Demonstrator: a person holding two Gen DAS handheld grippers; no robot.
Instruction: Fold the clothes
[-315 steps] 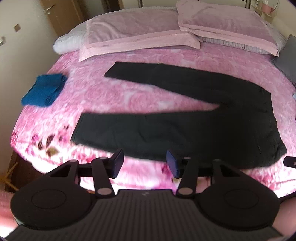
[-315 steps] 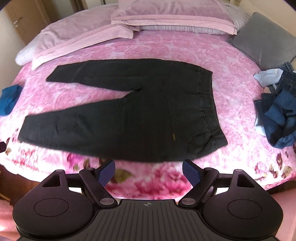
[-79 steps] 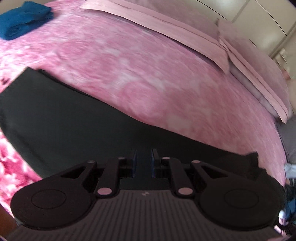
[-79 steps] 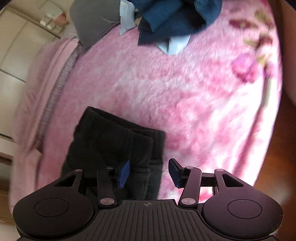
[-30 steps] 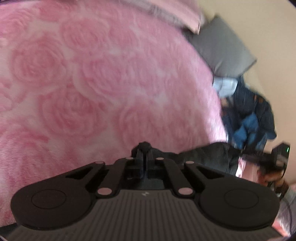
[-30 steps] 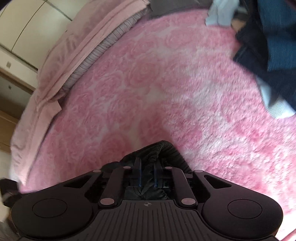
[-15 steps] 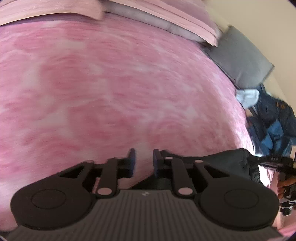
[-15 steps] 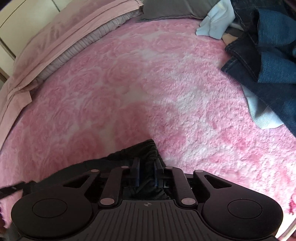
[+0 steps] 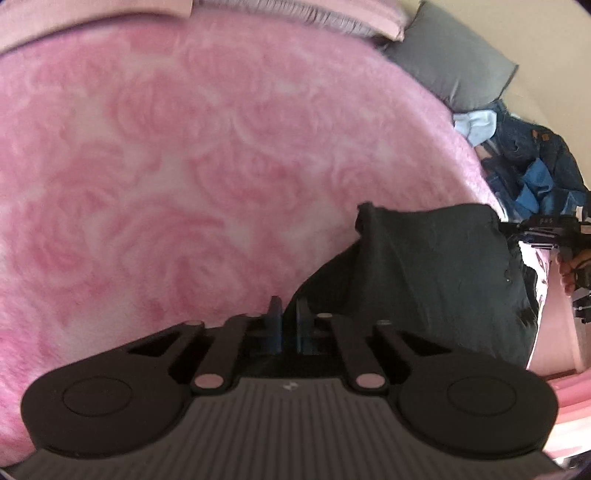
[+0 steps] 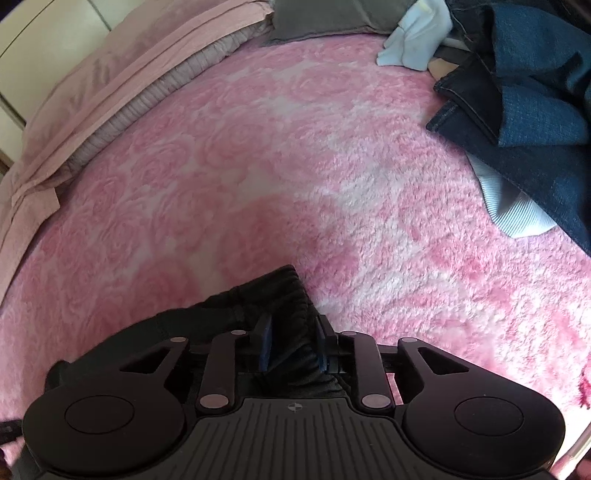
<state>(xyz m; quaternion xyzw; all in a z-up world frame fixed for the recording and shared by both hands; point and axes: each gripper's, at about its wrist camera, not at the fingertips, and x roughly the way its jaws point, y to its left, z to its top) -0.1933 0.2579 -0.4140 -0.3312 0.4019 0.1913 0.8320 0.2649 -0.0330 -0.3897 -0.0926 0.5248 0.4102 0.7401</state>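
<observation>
The black trousers [image 9: 436,273] lie folded on the pink rose-patterned bedspread [image 9: 184,166]. In the left wrist view they spread to the right of my left gripper [image 9: 287,325], whose jaws stand a small gap apart with dark cloth just behind them. In the right wrist view the ribbed waistband [image 10: 288,295] lies between the parted jaws of my right gripper [image 10: 291,347], which stand open around it. The right gripper also shows at the far right of the left wrist view [image 9: 546,229].
A pile of blue denim clothes [image 10: 524,92] and a pale cloth [image 10: 417,33] lie at the bed's right side. A grey cushion [image 9: 454,62] and pink pillows [image 10: 110,96] are at the head. The bed's edge is close at the right.
My right gripper's jaws have parted from their grip on the waistband. My left gripper's jaws have narrowed a little since half a second ago, and the trousers now lie spread to its right.
</observation>
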